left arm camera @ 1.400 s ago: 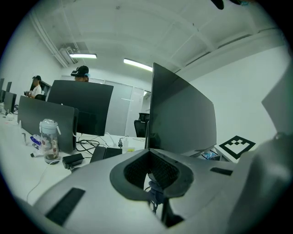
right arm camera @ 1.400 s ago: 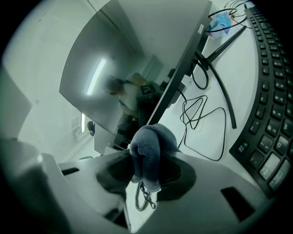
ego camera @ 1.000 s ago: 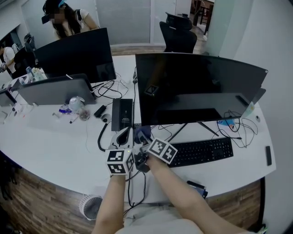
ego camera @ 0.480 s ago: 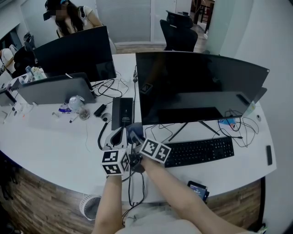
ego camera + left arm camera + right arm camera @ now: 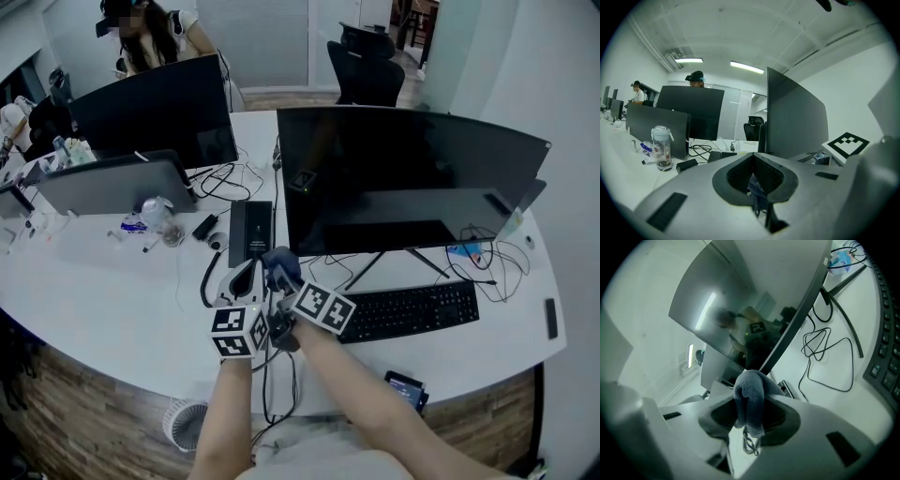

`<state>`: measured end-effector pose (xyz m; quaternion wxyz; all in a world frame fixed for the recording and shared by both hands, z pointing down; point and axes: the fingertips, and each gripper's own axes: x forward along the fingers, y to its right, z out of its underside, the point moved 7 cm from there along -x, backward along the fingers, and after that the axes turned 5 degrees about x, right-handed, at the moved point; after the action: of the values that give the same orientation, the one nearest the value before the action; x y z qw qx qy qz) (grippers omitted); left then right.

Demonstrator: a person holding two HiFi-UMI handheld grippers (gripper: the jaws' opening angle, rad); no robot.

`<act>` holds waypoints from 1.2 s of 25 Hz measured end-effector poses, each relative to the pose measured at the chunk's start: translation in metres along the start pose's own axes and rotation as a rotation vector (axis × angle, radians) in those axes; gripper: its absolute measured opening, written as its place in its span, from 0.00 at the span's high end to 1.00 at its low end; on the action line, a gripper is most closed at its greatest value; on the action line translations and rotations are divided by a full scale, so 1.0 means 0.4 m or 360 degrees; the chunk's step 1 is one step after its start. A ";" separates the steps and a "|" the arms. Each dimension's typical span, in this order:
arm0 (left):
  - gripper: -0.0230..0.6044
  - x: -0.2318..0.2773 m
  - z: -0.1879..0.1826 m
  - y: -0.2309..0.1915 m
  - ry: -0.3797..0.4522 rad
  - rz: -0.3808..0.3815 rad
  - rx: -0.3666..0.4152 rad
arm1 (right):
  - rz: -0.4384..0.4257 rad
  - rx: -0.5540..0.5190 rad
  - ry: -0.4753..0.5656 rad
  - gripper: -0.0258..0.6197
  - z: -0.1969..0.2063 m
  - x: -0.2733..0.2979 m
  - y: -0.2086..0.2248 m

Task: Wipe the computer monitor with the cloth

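Observation:
A wide dark computer monitor (image 5: 403, 173) stands on the white desk (image 5: 112, 291), its screen off. Just below its lower left corner my right gripper (image 5: 280, 272) is shut on a bunched blue-grey cloth (image 5: 281, 266). In the right gripper view the cloth (image 5: 749, 398) bulges up between the jaws, close to the monitor's (image 5: 740, 310) bottom edge. My left gripper (image 5: 246, 277) sits right beside it on the left, jaws shut with nothing held; the monitor (image 5: 794, 119) shows side-on ahead of it.
A black keyboard (image 5: 412, 309) lies under the monitor, with loose cables (image 5: 478, 253) around the stand. A black box (image 5: 250, 234), a bottle (image 5: 157, 217), a second monitor (image 5: 155, 112) and a laptop (image 5: 112, 183) fill the left. A person (image 5: 155, 33) sits beyond. A phone (image 5: 405, 389) rests at the desk's front edge.
Both grippers have risen slightly toward the monitor's lower left corner and stay close together. The cloth remains held in the right gripper.

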<state>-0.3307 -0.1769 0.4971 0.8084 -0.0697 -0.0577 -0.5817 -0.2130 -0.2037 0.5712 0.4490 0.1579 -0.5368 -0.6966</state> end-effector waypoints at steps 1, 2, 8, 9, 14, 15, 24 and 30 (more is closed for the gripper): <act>0.95 0.001 0.000 0.003 0.0000 0.0004 0.0002 | 0.0012 -0.0002 0.0015 0.77 -0.004 -0.004 0.004; 0.95 0.001 0.000 0.006 0.0000 0.0007 0.0003 | 0.0023 -0.0005 0.0030 0.77 -0.009 -0.009 0.008; 0.95 0.001 0.001 0.009 0.0003 0.0004 0.0000 | 0.0027 -0.0011 0.0046 0.77 -0.022 -0.015 0.009; 0.95 0.000 0.000 0.010 0.0005 0.0003 0.0000 | 0.0021 -0.0008 0.0043 0.77 -0.022 -0.013 0.006; 0.95 -0.002 -0.006 0.013 0.0012 0.0001 0.0004 | -0.0007 -0.0016 0.0025 0.77 -0.029 -0.004 -0.010; 0.95 -0.002 -0.008 0.013 0.0014 -0.0001 0.0004 | -0.0006 -0.0025 0.0023 0.77 -0.031 -0.003 -0.012; 0.95 -0.005 -0.030 0.005 0.0036 -0.0012 0.0015 | -0.0026 -0.0089 0.0018 0.77 -0.044 0.013 -0.040; 0.95 -0.009 -0.045 -0.004 0.0055 -0.0023 0.0020 | -0.0041 -0.0088 0.0024 0.77 -0.054 0.021 -0.063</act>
<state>-0.3333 -0.1772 0.4790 0.8054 -0.0541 -0.0480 -0.5883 -0.2141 -0.2231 0.5428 0.4483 0.1577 -0.5118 -0.7157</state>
